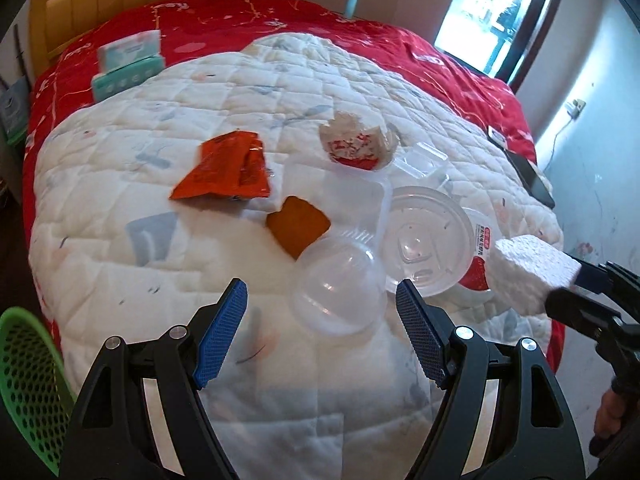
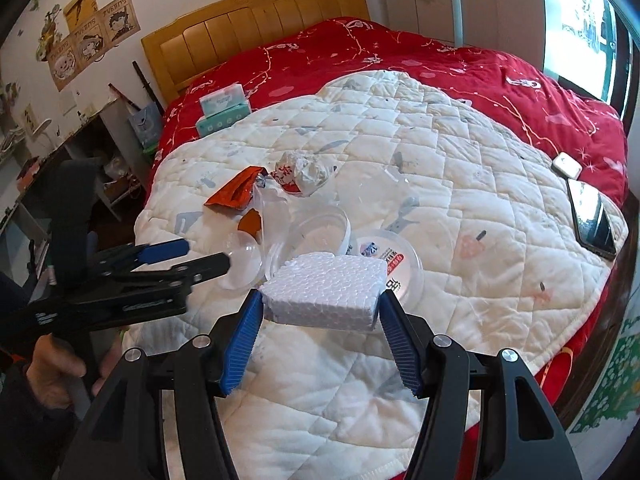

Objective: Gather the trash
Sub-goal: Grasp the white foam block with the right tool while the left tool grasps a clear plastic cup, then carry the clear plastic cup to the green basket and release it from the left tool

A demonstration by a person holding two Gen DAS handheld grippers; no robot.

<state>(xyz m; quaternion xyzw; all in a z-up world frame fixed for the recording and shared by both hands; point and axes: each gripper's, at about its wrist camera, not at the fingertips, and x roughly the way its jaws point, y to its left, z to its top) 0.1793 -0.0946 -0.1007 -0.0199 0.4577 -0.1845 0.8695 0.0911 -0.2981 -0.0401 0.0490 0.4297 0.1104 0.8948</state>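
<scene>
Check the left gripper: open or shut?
Open. Left gripper jaws stand wide apart, nothing between them, above the clear dome lid.

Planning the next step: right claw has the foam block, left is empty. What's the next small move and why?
Probably carry the foam block, clamped in the right claw, over to the green basket at the left edge and drop it. The left claw is open, hovering by the clear dome lid, its likely next pick.

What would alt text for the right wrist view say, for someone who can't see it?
The right tongs grip a white foam block above a white quilt on a red bed, where plastic lids and wrappers lie scattered. The open left tongs reach in from the left.
</scene>
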